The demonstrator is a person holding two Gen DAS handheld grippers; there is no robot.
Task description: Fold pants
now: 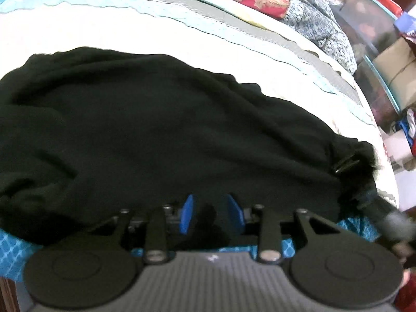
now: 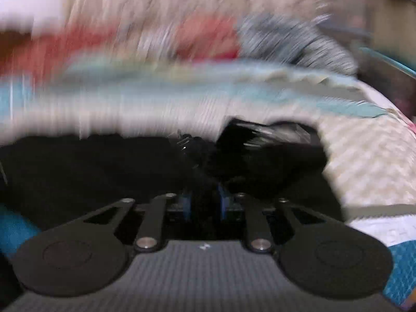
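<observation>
So the bed (image 1: 145, 30) is the big thing here, white quilted cover with teal and grey stripes toward the far edge, and a patterned quilt (image 1: 306, 13) bunched at the far right corner. The black pants (image 1: 156, 119) lie spread across the near half, running along the near edge, with a bunched end at the right that has a small metal clasp (image 1: 344, 165) on it. My left gripper (image 1: 212, 214) has its blue fingers pinching a fold of the fabric at the near edge. My right gripper (image 2: 205, 202) is over that bunched end; the picture is badly smeared, but it looks clamped on cloth too. This stuff seems soft, light and floppy, so I'd hold it by edges or corners, not mid-panel
</observation>
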